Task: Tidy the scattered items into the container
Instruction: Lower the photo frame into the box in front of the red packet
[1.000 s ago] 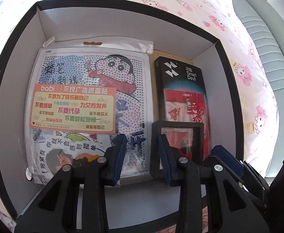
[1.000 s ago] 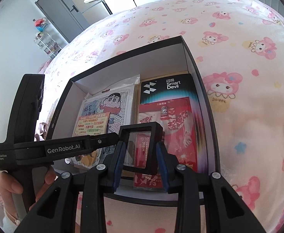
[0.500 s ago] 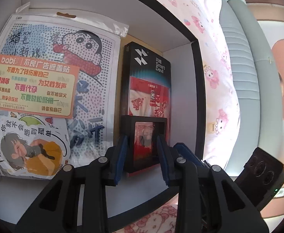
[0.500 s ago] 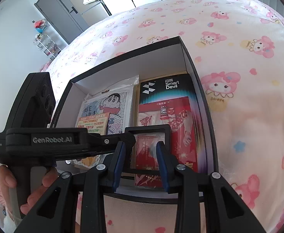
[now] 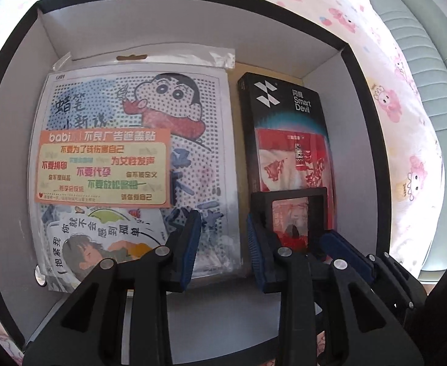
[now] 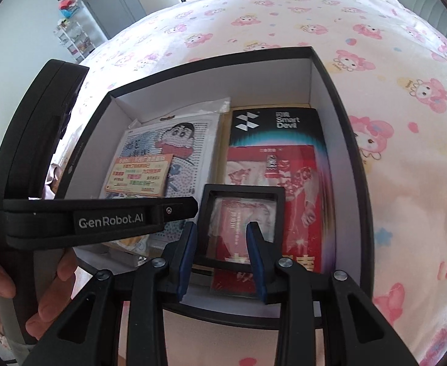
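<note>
Black-framed display case sits between my right gripper fingers, resting on the red packet inside the box; whether they grip it, I cannot tell. My left gripper hangs spread, empty. Tidying looks nearly finished.

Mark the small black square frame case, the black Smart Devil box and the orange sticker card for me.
Small black square frame case point(image 6: 206, 213): right wrist view, left border.
Black Smart Devil box point(image 5: 284, 103): left wrist view, printed top.
Orange sticker card point(image 5: 101, 167): left wrist view, centre.
</note>
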### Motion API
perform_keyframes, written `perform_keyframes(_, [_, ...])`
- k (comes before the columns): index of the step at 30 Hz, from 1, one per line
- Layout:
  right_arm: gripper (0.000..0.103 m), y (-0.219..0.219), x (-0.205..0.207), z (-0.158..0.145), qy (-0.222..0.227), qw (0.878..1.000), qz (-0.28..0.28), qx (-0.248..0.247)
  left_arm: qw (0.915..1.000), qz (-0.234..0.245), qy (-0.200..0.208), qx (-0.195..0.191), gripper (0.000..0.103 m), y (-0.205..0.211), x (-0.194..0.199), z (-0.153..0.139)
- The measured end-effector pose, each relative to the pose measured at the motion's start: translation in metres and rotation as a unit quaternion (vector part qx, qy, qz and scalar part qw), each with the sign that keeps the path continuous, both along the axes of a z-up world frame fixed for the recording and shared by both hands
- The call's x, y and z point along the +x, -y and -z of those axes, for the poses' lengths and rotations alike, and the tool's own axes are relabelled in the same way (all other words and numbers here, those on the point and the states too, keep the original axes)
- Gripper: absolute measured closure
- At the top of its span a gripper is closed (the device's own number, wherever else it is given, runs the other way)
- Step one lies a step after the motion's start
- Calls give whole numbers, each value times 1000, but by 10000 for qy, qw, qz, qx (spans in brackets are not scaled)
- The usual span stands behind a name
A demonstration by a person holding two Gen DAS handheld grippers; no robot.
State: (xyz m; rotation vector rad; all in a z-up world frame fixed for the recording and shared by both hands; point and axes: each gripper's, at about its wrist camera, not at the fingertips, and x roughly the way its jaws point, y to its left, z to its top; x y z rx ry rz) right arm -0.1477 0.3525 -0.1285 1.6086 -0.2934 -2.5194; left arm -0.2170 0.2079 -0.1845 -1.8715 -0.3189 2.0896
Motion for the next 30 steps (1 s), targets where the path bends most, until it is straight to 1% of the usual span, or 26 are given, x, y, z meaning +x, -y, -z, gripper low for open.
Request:
perform_keyframes(3, [73,-7,4,-3,-73,9999,100,-8,9996,157,97,213,73,-11,2,-1])
perform_keyframes(5, [73,-8,6,-5,-105,9998,136,-25,9992,291,113,243,75,-19,4,-1])
perform_keyframes(7, [73,-9,6,-4,-98,9998,171,7,9991,304,104,282,75,-20,5,-1])
perform_keyframes(10, [73,-11,6,-4,-113,9997,199,-59,9975,161,241,641,75,-2,3,0])
perform_keyframes(13, [73,-10,4,-4,-111,9997,223,-79,9978,83,204,633,75,16,8,-1])
perform_keyframes(16, [73,-10,4,-5,-108,9996,241,-111,9966,72,240,789,75,19,12,-2])
perform_keyframes(20, [73,-10,5,-5,-103,9996,235,-82,9901,-4,410,1344,76,27,14,-5])
perform_keyframes(23, [73,-11,6,-6,-113,9996,246,-98,9813,-107,645,1808,76,35,14,-1])
perform_keyframes(25, [73,-12,6,-8,-123,9994,281,-169,9777,-138,772,1950,76,37,14,4])
perform_keyframes(28, [73,-12,6,-8,-102,9994,308,-138,9753,-130,926,2000,76,33,13,12])
perform_keyframes(30, [73,-11,8,-10,-123,9994,323,-42,9687,-147,1111,2214,76,30,13,18])
